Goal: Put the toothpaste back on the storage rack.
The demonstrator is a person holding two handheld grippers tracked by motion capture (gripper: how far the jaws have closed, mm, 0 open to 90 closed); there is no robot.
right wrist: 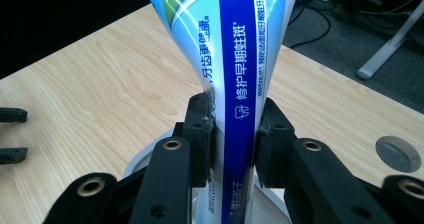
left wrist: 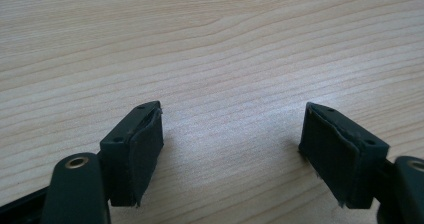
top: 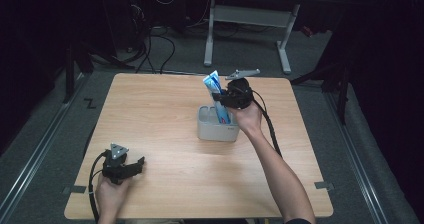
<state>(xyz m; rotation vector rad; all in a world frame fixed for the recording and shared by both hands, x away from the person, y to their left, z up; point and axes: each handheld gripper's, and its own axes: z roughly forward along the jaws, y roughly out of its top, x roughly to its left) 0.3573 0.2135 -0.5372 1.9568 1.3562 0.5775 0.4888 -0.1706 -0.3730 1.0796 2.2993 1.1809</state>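
Observation:
A blue and white toothpaste tube [top: 216, 95] stands upright with its lower end inside a grey holder [top: 215, 127] near the middle of the table. My right gripper [top: 222, 100] is shut on the tube from the right; in the right gripper view both pads [right wrist: 205, 134] squeeze the toothpaste tube [right wrist: 240, 64] above the holder's white rim [right wrist: 136, 166]. Near the table's front left corner my left gripper [top: 137, 163] rests low over the wood. In the left gripper view its jaws stand wide apart, and the left gripper [left wrist: 231, 151] has only bare wood between its fingers.
The wooden table [top: 160, 114] has free room to the left of the holder and in front of it. A round grey cap [right wrist: 398, 154] sits flush in the tabletop. Behind the table stand a white desk frame [top: 247, 19] and floor cables [top: 155, 49].

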